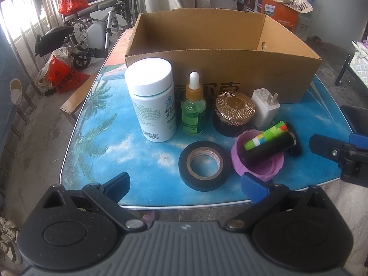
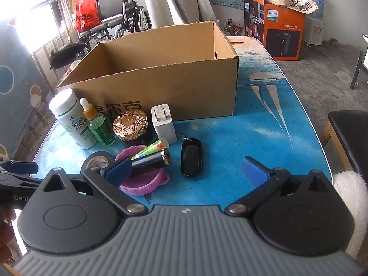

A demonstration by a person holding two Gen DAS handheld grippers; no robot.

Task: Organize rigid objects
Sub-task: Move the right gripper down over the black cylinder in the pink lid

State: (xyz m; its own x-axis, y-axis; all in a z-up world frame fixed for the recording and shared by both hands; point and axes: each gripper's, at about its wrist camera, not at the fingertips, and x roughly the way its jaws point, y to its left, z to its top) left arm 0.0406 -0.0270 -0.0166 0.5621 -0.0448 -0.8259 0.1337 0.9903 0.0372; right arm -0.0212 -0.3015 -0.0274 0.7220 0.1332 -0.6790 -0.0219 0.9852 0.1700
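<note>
Both claws spread, empty: left claw (image 1: 186,184), right claw (image 2: 187,172) | clutter at the open cardboard box's (image 2: 161,78) six o'clock on table (image 2: 253,138) | we judge: lift key fob (image 2: 191,158) squarely, drop inside box.

We work over a table (image 1: 142,161) with a blue printed top. On it stand a cardboard box (image 1: 230,69), a white bottle (image 1: 151,101), a dropper bottle (image 1: 193,108), a gold-lidded jar (image 1: 234,112) and a charger (image 1: 264,108). A tape roll (image 1: 204,168), a purple lid (image 1: 260,163) and a key fob (image 2: 191,158) lie nearer us.
</note>
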